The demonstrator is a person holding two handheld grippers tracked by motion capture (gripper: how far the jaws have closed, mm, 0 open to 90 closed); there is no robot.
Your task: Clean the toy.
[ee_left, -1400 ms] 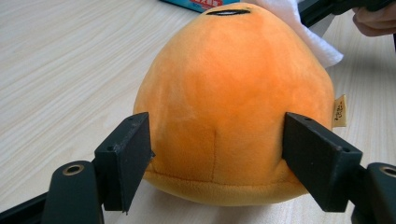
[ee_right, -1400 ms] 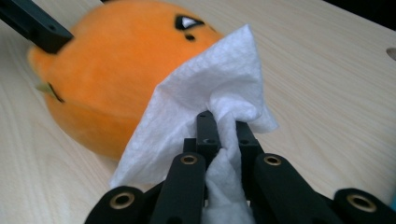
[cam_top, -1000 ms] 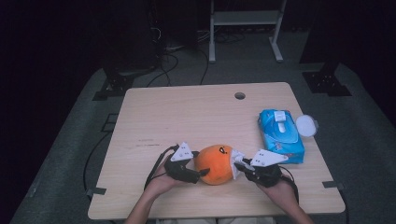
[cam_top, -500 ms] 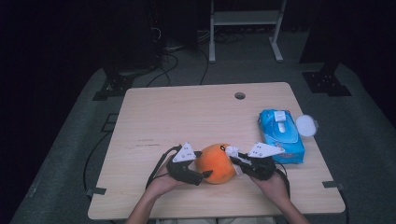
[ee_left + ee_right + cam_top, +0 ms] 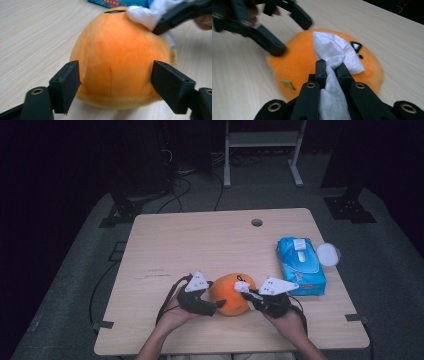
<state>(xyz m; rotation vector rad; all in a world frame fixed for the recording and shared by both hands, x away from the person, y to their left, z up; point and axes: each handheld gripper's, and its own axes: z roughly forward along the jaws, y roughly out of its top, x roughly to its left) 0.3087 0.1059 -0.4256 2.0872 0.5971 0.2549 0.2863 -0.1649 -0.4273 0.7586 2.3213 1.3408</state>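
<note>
High view: an orange plush toy sits near the table's front edge, at about 6 o'clock, with a blue wipes pack off at its 2 o'clock. Left gripper straddles the toy's back, jaws apart on either flank, having just narrowed. Right gripper has been closing and is clamped on a white wipe draped over the toy's top.

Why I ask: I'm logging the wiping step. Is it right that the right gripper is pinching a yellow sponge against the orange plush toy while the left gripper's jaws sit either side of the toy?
Not quite. The right gripper pinches a white wipe, not a yellow sponge, as the right gripper view shows. It does lie against the orange plush toy, which the left gripper flanks.
</note>
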